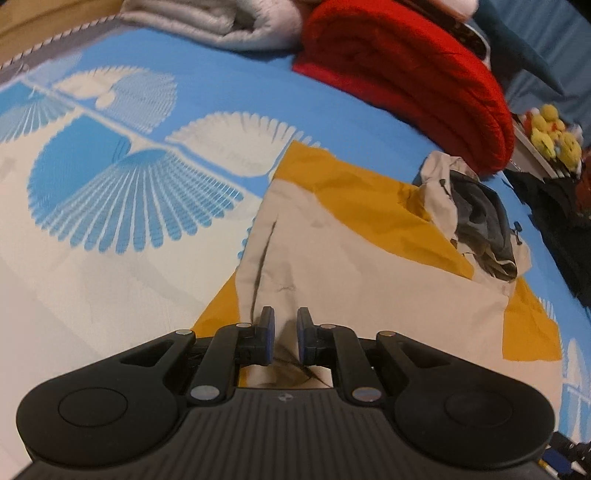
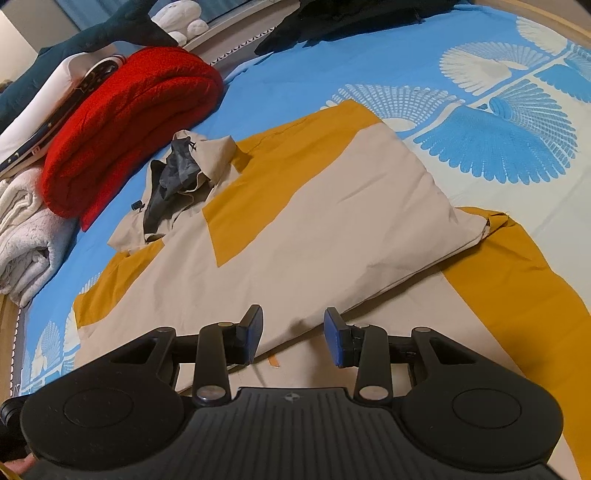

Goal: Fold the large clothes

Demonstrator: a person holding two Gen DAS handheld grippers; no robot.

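A large beige and mustard-yellow jacket (image 2: 314,221) lies spread on the blue-and-white patterned bed, its dark-lined hood (image 2: 173,177) toward the red blanket. One sleeve (image 2: 406,206) is folded across the body. It also shows in the left wrist view (image 1: 351,236). My left gripper (image 1: 286,334) is nearly closed, with a fold of beige jacket fabric between its blue pads. My right gripper (image 2: 293,338) is open just above the jacket's lower part, near the folded sleeve's edge, holding nothing.
A folded red blanket (image 2: 125,125) and a white fluffy blanket (image 2: 26,236) lie at the bed's far side. Dark clothes (image 2: 332,18) lie at the top edge. Yellow plush toys (image 1: 554,136) sit beyond the bed. The patterned bedsheet (image 1: 110,192) stretches left.
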